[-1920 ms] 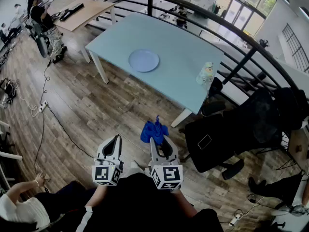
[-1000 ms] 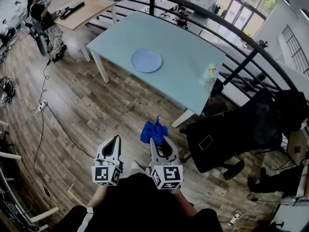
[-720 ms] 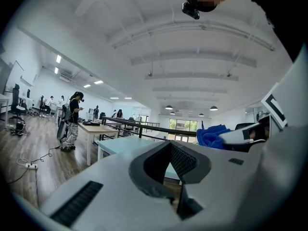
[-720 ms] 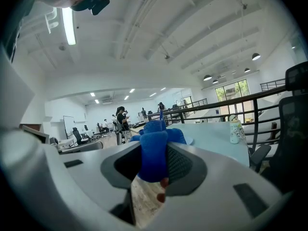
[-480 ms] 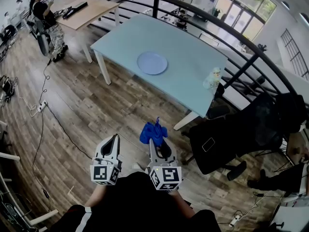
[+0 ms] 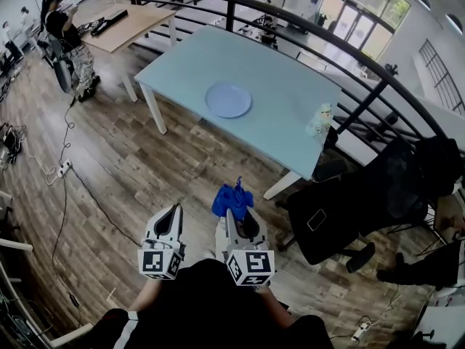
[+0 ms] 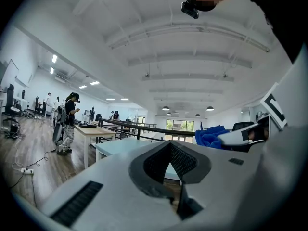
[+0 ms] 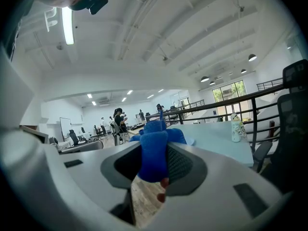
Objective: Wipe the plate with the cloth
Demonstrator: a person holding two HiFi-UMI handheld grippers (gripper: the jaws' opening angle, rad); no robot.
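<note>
Both held low, side by side near the torso, pointing forward. Left gripper (image 6: 173,211) jaws together, empty. Right gripper (image 6: 231,214) clamped on blue cloth (image 6: 232,197).

The plate (image 6: 228,100) is round and pale blue. It lies flat on the light blue desk (image 6: 287,118), near the middle of the near long edge. The cloth (image 6: 232,197) is bright blue and bunched. It is pinched between the fingers of the right gripper (image 6: 236,213), off the desk and well apart from the plate.
</note>
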